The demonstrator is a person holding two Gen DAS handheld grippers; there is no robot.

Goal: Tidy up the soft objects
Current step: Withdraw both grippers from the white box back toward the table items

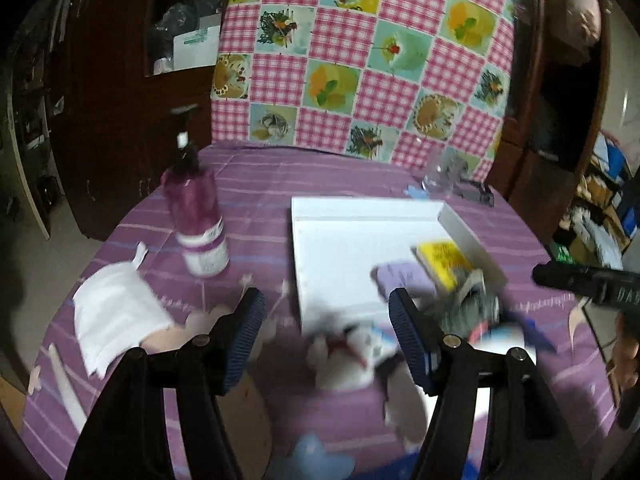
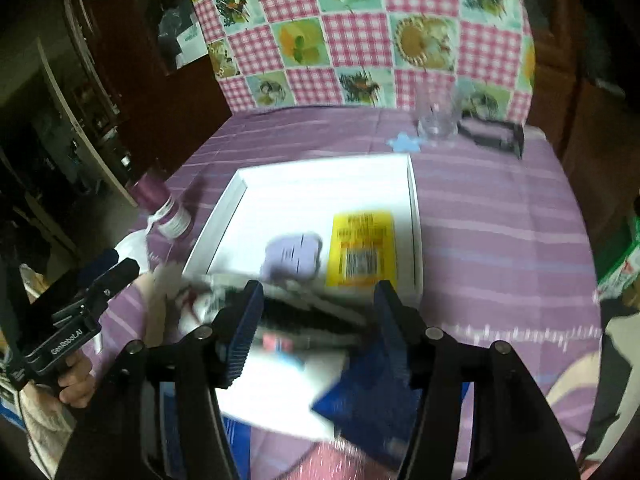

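A white folded cloth lies left on the tabletop, light and limp; best pinched at an edge. The left gripper and right gripper both hold their fingers apart and empty above a blurred pile near the white tray, which holds a lilac pouch.

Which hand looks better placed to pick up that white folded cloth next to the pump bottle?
Probably the left. Its open tool has the white folded cloth just beside it, near the pump bottle. The right tool, also open, hangs over the white tray's near edge, farther away.
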